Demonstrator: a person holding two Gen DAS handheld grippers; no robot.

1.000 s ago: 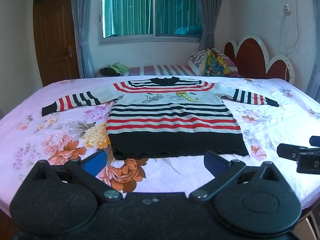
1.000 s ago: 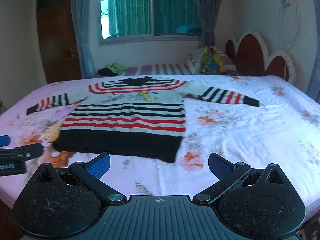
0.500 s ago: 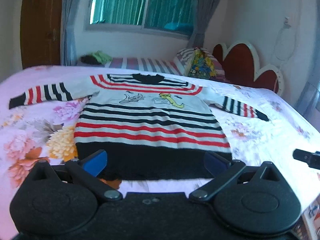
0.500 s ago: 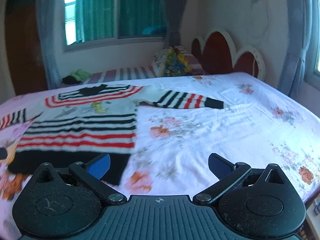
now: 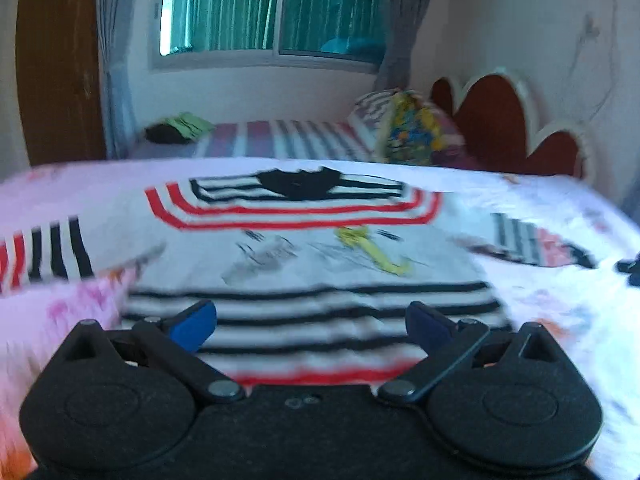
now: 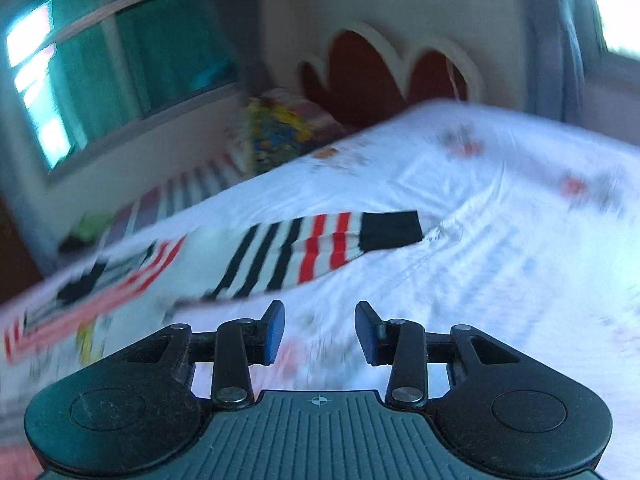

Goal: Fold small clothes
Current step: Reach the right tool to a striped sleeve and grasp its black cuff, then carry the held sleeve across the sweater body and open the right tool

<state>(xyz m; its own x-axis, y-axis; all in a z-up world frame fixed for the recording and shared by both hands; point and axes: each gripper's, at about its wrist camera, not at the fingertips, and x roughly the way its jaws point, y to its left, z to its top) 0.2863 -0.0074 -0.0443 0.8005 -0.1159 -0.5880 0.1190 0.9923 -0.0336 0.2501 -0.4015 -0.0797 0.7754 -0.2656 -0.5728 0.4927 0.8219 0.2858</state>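
On the bed (image 5: 560,208), flat and face up, lies the striped knit sweater (image 5: 304,256): collar toward the far edge, hem toward the near edge, both sleeves spread out sideways. Left sleeve (image 5: 44,252) reaches toward the bed's left edge. Left gripper (image 5: 310,322) hangs over the lower body, jaws wide apart, holding nothing. Right sleeve (image 6: 316,248) runs out toward the headboard side, black cuff (image 6: 390,230) at its tip. Right gripper (image 6: 320,330) sits just short of that sleeve, jaws partly apart, nothing between them. My read: soft, light knit, limp and a bit stretchy, so it'll drape and drag on the sheet. Pinch the cuff or shoulder seam, both layers together; frames are blurred, so contact is uncertain.
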